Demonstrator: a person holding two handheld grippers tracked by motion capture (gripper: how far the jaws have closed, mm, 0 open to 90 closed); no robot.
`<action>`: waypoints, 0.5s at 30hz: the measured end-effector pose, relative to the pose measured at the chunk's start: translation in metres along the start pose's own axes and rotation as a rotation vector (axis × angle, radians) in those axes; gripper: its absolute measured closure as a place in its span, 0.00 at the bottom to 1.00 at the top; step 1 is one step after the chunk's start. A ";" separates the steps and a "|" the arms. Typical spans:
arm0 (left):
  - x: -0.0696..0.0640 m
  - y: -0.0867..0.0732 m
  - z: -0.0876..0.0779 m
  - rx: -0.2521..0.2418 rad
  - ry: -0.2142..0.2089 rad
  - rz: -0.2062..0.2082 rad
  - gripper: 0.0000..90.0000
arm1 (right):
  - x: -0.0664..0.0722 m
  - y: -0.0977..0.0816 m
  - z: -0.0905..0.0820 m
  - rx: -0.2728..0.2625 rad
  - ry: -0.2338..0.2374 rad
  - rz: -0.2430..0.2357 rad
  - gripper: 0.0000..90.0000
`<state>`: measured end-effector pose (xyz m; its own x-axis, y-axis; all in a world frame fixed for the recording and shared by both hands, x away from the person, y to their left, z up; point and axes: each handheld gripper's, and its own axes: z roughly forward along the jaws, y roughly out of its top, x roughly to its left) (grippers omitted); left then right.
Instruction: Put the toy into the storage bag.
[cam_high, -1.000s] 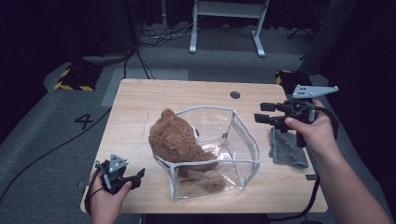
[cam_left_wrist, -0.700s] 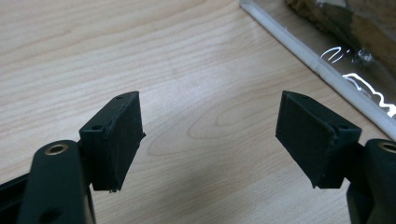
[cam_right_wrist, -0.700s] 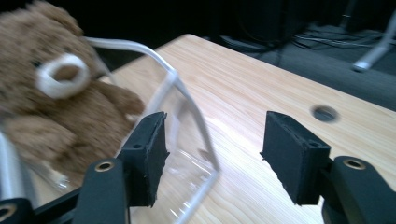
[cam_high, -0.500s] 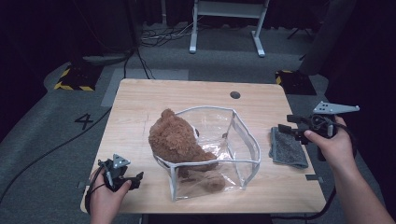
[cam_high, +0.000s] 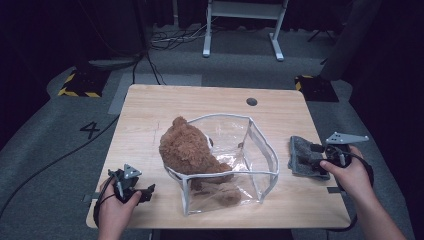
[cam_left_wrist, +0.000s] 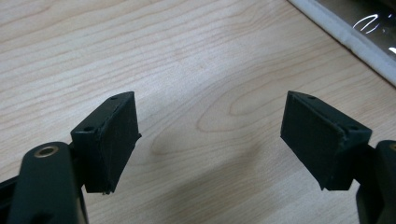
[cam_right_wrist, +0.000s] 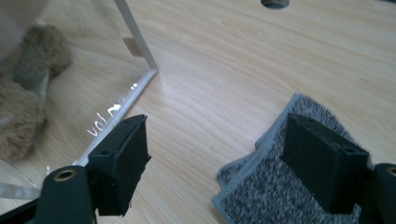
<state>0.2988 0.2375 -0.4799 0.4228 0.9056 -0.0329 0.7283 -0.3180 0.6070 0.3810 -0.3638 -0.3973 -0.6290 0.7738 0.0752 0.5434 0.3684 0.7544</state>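
Note:
A brown teddy bear (cam_high: 187, 150) lies half inside a clear plastic bag (cam_high: 260, 137) with white trim at the middle of the wooden table (cam_high: 200, 105). A grey fuzzy cloth (cam_high: 300, 155) lies to the bag's right. My right gripper (cam_high: 315, 160) hangs low over that cloth (cam_right_wrist: 280, 196), pointing at the bag (cam_right_wrist: 140, 46); its jaws have just been opening and stand open with nothing gripped. My left gripper (cam_high: 148, 194) rests near the front left corner. Its jaws (cam_left_wrist: 210, 126) have also just been opening, over bare wood with nothing between them.
A round cable hole (cam_high: 252, 101) sits near the table's far edge. The bag's white edge (cam_left_wrist: 355, 37) lies just beyond the left gripper. Dark floor, cables and a white table frame (cam_high: 240, 20) surround the table.
My right hand has come down and toward the near right, from above the table to just over the grey cloth. The left hand has stayed where it was.

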 end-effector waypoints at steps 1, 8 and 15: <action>0.000 -0.001 0.001 0.003 -0.002 -0.001 0.22 | 0.000 -0.004 0.003 0.007 -0.001 0.004 0.25; 0.000 -0.003 0.004 0.024 0.003 0.028 0.22 | 0.005 -0.029 0.019 0.035 -0.013 -0.009 0.23; -0.001 -0.004 0.007 0.024 -0.007 0.034 0.22 | 0.011 -0.051 0.031 0.064 -0.025 -0.025 0.23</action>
<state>0.2995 0.2358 -0.4875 0.4514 0.8921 -0.0186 0.7263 -0.3552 0.5885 0.3635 -0.3581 -0.4553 -0.6287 0.7766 0.0397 0.5627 0.4191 0.7126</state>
